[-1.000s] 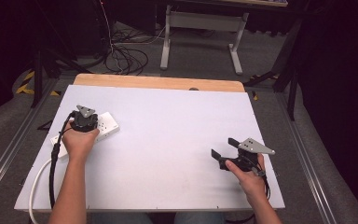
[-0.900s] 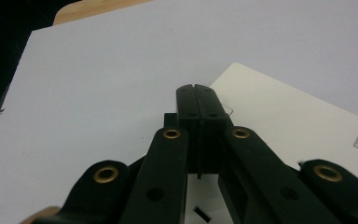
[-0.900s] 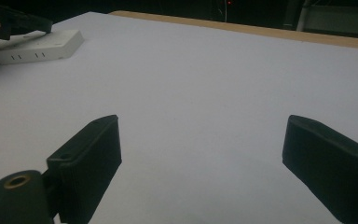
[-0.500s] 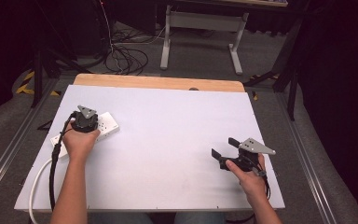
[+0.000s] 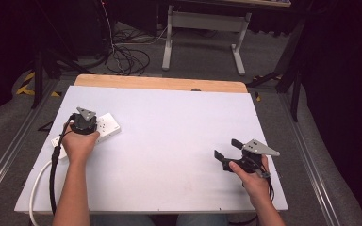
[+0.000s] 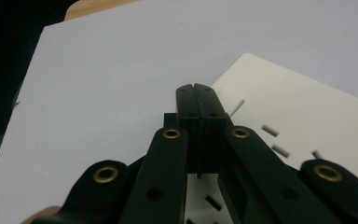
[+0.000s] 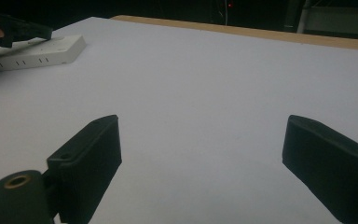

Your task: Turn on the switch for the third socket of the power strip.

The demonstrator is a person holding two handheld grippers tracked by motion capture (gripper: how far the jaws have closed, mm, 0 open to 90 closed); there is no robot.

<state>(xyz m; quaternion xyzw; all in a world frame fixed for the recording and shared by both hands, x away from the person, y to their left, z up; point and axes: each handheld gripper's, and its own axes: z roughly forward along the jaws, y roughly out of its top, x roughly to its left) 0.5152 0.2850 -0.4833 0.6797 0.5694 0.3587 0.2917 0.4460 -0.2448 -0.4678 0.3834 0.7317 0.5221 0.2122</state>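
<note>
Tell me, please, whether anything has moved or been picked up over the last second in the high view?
Nothing visibly changed. The left gripper is still shut over the white power strip near the table's left edge, and the right gripper stays open above the bare surface at the right, holding nothing.

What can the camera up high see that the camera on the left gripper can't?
Only the high view takes in the right gripper with its jaws apart, both of the person's hands, and the floor cables past the table. Only the left gripper view comes close enough to show the left gripper pressed shut, with nothing between its jaws, over the slots of the white power strip. Both show that strip and the white table.
</note>
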